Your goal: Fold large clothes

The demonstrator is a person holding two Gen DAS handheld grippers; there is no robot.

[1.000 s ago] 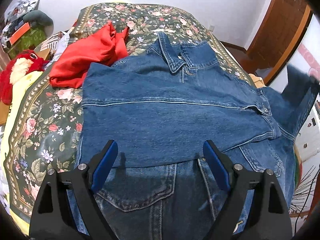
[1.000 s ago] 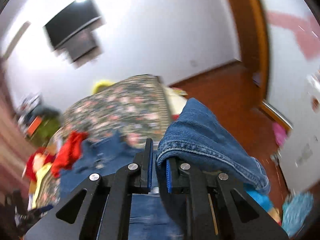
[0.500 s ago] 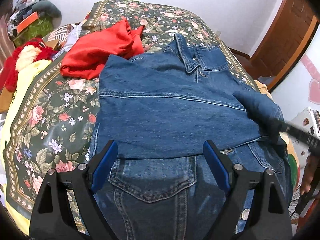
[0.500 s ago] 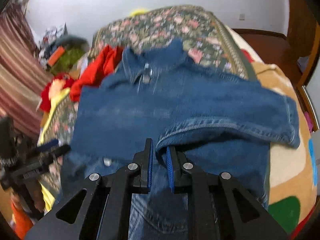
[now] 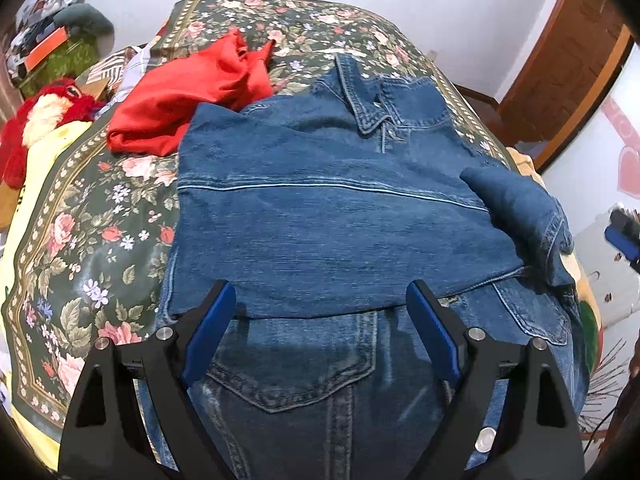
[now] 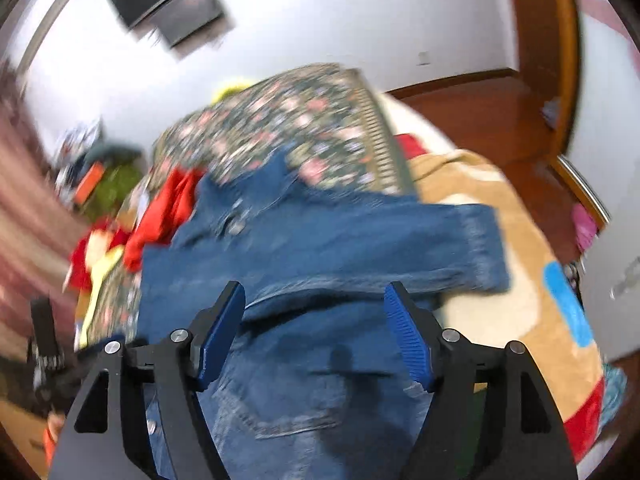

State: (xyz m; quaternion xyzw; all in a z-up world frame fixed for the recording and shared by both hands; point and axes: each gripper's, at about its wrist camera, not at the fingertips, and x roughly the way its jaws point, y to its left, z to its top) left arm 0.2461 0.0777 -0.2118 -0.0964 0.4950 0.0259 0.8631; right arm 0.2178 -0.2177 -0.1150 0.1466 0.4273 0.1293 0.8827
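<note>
A blue denim jacket point(image 5: 328, 224) lies on the floral bedspread point(image 5: 80, 248), collar at the far end, with both sleeves folded across its chest. My left gripper point(image 5: 320, 320) is open and empty just above the jacket's lower front. My right gripper point(image 6: 316, 320) is open and empty above the same jacket point(image 6: 320, 256), whose folded sleeve cuff point(image 6: 480, 248) lies to the right. The right wrist view is motion-blurred. The right gripper's blue tip shows at the right edge of the left wrist view point(image 5: 620, 236).
A crumpled red garment point(image 5: 188, 92) lies beside the jacket's left shoulder. A red and white plush toy point(image 5: 36, 120) and clutter sit at the far left. A tan blanket point(image 6: 500, 200) covers the bed's right side. A wooden door point(image 5: 560, 60) stands at the right.
My right gripper laid the sleeve it held across the jacket, opened and pulled back. My left gripper stayed open and drew slightly closer over the jacket.
</note>
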